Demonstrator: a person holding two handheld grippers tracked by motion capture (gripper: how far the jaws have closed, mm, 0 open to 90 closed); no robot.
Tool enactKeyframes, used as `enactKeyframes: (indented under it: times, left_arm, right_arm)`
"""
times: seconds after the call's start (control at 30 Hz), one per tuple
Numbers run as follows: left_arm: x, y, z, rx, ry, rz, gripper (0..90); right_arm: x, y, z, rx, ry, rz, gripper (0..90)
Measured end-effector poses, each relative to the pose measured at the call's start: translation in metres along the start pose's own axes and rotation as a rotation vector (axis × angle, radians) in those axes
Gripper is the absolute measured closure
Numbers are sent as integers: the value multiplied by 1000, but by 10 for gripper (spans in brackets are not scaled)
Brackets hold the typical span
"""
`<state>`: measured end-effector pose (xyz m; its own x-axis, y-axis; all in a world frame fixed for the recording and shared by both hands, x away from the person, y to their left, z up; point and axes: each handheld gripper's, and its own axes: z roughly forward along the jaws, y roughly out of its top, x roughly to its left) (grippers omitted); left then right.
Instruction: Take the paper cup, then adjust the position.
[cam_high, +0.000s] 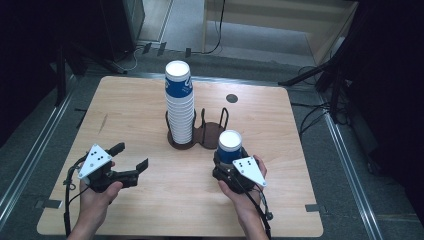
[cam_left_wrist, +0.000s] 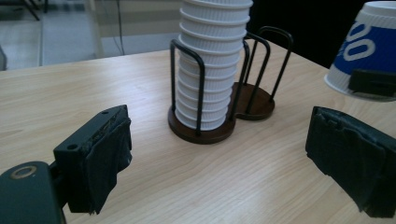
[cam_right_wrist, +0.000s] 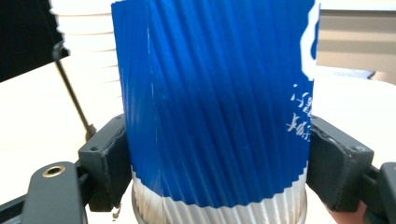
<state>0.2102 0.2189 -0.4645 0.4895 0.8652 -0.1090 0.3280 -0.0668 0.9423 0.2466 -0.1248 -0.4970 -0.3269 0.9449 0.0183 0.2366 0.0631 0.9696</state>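
The left gripper (cam_high: 131, 158) stood with jaws apart and empty, left of the cup stack (cam_high: 179, 102) in its rack (cam_high: 181, 143). Right of the rack, the right gripper (cam_high: 226, 167) clasped an upside-down blue cup (cam_high: 230, 146) above the table (cam_high: 150, 200).

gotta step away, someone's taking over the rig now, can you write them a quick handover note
Right hand-held gripper: shut on one blue paper cup, upside down, near the table's front right.
Left hand-held gripper: jaws open, nothing between them, at the front left.
Cup stack: upside down in the left ring of the double holder; right ring empty.
Done: one cup is in the grip, apart from the stack.
Left: probably set that cup into the empty ring, though that's a guess.
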Motion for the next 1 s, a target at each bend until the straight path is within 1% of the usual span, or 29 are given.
enactKeyframes:
  times: [0.03,0.07,0.1,0.17,0.23,0.27,0.33,0.37,0.43,0.47,0.53,0.57,0.67,0.73,0.77,0.8,0.83,0.87,0.9,0.93,1.0]
  left_arm:
    - [-1,0,1,3,-4,6,76]
    - [-1,0,1,3,-4,6,76]
    - [-3,0,2,7,-17,6,76]
    - [-7,0,4,7,-47,-4,76]
    - [-8,0,4,8,-54,1,76]
    - [-10,0,5,11,-59,6,76]
    - [-13,0,6,12,-68,12,76]
    - [-15,1,7,11,-73,17,76]
    - [-17,1,7,13,-77,14,76]
    - [-19,1,8,23,-85,22,76]
    - [-19,0,9,27,-87,25,76]
    - [-20,0,10,31,-92,24,76]
    - [-22,0,11,30,-89,20,77]
    - [-23,1,9,29,-90,25,77]
    - [-25,2,9,29,-91,20,78]
    - [-25,2,9,29,-91,20,83]
    - [-26,2,8,33,-98,24,83]
    - [-26,2,8,33,-98,24,85]
    - [-28,2,8,34,-110,23,93]
    - [-28,2,8,34,-110,23,120]
    - [-29,2,8,35,-117,19,136]
  right_arm:
    - [3,-1,0,-1,7,-8,190]
    - [3,-1,0,-1,7,-8,190]
    - [6,-2,1,2,12,-7,190]
    - [16,-5,1,12,35,-31,189]
    - [21,-7,1,13,42,-49,189]
    - [21,-7,1,13,42,-49,189]
    - [27,-9,2,16,53,-61,189]
    - [33,-10,2,12,61,-82,189]
    - [34,-10,2,13,62,-88,189]
    - [38,-9,2,11,69,-103,188]
    - [39,-9,2,11,73,-107,188]
    - [43,-8,3,6,80,-112,188]
    - [45,-8,3,3,81,-124,189]
    - [51,-9,5,-1,84,-153,189]
    - [52,-10,5,-1,85,-165,189]
    - [52,-10,5,-1,85,-165,189]
    - [57,-11,5,-3,86,-208,189]
    - [57,-11,5,-3,86,-208,189]
    - [61,-12,6,-5,90,-240,190]
    - [61,-12,6,-5,90,-240,190]
    - [66,-13,6,-9,98,-263,190]
